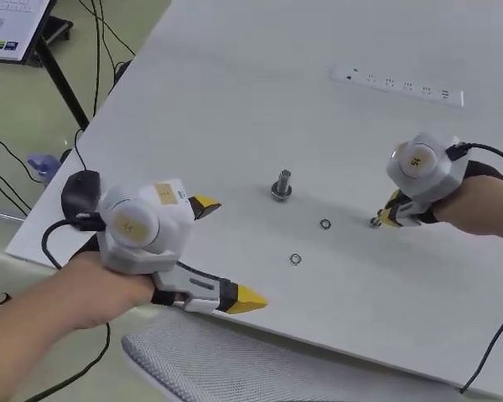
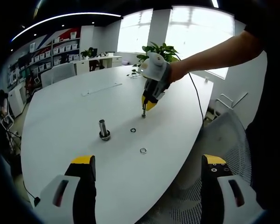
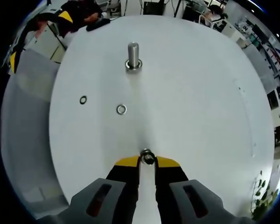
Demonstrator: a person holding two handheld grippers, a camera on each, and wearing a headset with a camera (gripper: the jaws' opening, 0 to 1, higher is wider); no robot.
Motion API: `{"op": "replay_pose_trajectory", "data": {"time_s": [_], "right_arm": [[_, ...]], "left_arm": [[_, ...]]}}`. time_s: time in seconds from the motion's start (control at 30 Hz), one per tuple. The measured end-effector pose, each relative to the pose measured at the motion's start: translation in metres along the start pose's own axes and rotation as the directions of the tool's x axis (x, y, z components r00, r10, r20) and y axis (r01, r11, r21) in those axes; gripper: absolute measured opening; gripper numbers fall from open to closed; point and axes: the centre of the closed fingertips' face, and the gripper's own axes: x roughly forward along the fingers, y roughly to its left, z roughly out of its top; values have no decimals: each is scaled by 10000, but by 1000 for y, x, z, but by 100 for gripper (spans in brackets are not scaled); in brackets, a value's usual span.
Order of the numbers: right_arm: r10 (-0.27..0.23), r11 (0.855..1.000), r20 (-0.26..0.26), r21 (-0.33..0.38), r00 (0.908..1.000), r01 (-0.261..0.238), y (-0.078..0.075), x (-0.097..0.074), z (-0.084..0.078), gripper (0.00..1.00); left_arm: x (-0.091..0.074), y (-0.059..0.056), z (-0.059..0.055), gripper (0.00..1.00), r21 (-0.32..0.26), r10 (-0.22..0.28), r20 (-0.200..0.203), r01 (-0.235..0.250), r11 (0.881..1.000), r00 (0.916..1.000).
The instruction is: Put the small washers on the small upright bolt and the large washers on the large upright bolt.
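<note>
Right gripper point(image 3: 147, 161): pinching the small bolt point(image 3: 147, 155)
Left gripper point(image 2: 148, 161): spread wide, over table point(image 1: 235, 100) edge
Washers point(image 1: 325, 224): two, loose near big bolt point(image 1: 282, 186)

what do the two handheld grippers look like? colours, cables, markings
Both match: the left gripper and right gripper have pale grey bodies, a round cap with a yellowish mark, and black jaws with yellow tips. A black cable runs from each. The left one carries a square label on top. A black strap wraps the right hand.
</note>
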Motion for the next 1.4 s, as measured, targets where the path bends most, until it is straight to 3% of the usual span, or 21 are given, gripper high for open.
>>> {"op": "replay_pose_trajectory", "data": {"time_s": [0.8, 1.4], "right_arm": [[-46, 9999, -207, -119, 9998, 44, 4, 20, -6, 12], [-24, 9999, -296, -107, 9996, 21, 4, 21, -8, 13]], "left_arm": [[-2, 1, -12, 92, -293, -41, -191, 36, 9996, 9998], [-6, -2, -5, 92, -297, 28, 95, -26, 9996, 10000]]}}
